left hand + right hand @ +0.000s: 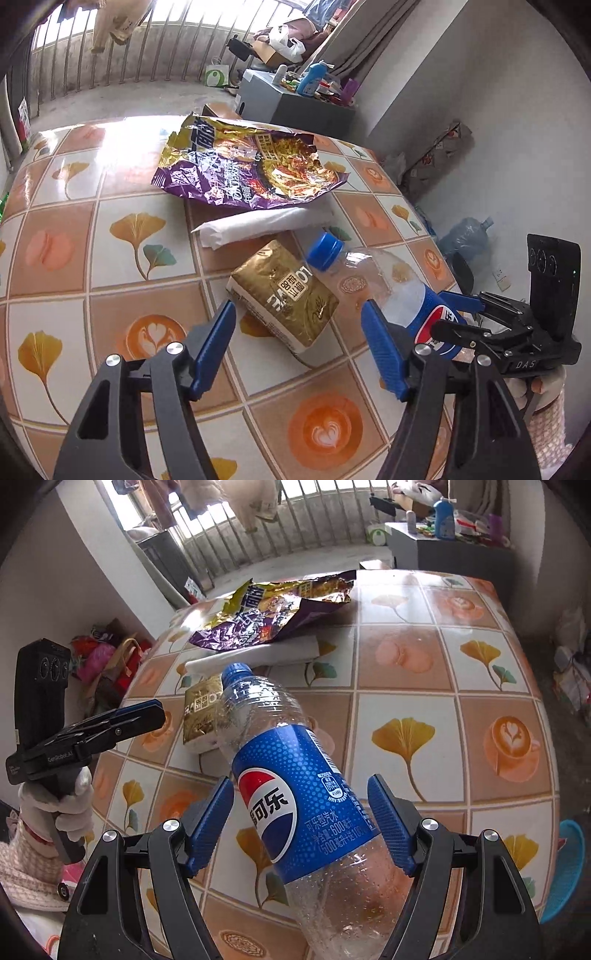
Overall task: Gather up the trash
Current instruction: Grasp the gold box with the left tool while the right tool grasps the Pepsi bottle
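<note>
An empty Pepsi bottle point(295, 794) with a blue cap lies on the tiled tablecloth. My right gripper point(299, 786) straddles its label, open, with a gap at the right pad. In the left wrist view the bottle point(369, 277) sits at the right with the right gripper point(448, 314) over it. My left gripper point(299, 310) is open above a gold packet point(288, 295), its pads clear of it. Beyond lie a white paper roll point(258, 225) and a crumpled purple-and-gold snack bag point(251, 166). From the right wrist view, the left gripper point(147, 716) hangs beside the gold packet point(201, 716).
The table point(443, 664) has a tiled cloth with leaf and coffee prints. A gloved hand point(59, 805) holds the left gripper. A grey cabinet point(295, 103) with clutter stands behind. A blue basket point(565, 867) sits off the table's right edge, a water jug point(465, 236) on the floor.
</note>
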Tool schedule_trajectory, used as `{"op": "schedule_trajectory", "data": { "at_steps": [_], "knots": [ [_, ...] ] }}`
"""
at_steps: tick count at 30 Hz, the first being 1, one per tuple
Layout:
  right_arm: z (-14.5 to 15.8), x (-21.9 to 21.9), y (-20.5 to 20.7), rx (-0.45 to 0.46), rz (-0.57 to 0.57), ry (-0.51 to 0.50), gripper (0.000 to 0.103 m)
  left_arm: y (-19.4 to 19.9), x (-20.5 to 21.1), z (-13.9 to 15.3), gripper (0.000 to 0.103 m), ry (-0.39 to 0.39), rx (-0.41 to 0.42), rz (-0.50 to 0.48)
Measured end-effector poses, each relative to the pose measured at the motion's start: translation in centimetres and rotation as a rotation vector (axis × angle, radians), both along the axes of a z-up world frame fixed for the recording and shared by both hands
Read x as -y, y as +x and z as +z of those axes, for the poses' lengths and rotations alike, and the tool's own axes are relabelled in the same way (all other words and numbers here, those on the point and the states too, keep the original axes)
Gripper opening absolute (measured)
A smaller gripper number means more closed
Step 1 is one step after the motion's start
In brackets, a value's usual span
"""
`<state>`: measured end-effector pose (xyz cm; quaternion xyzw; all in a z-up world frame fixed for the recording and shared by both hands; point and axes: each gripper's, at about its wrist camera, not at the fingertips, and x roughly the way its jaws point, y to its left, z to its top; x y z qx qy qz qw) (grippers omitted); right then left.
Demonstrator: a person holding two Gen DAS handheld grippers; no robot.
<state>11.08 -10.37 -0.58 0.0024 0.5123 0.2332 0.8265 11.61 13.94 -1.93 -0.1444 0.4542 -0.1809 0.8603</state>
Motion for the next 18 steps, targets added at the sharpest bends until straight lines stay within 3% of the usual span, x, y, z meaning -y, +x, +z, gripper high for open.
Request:
{"op": "schedule_trajectory", "data": {
  "at_steps": [9, 15, 18],
  "knots": [
    [-0.6, -0.3, 0.3, -0.048, -0.029, 0.006, 0.069, 1.5, -0.5, -1.2, 0.068, -0.031, -0.053, 0.029],
    [-0.7, 2.6, -0.3, -0.074, -0.162, 0.042, 0.069, 3.3, 0.1, -1.5, 0.068, -0.017, -0.080, 0.092],
    [-0.8, 4.4, -1.0, -0.084, -0.240, 0.060, 0.069, 3.8, 1.1, -1.6, 0.068, 0.026, -0.073, 0.121]
  ]
}}
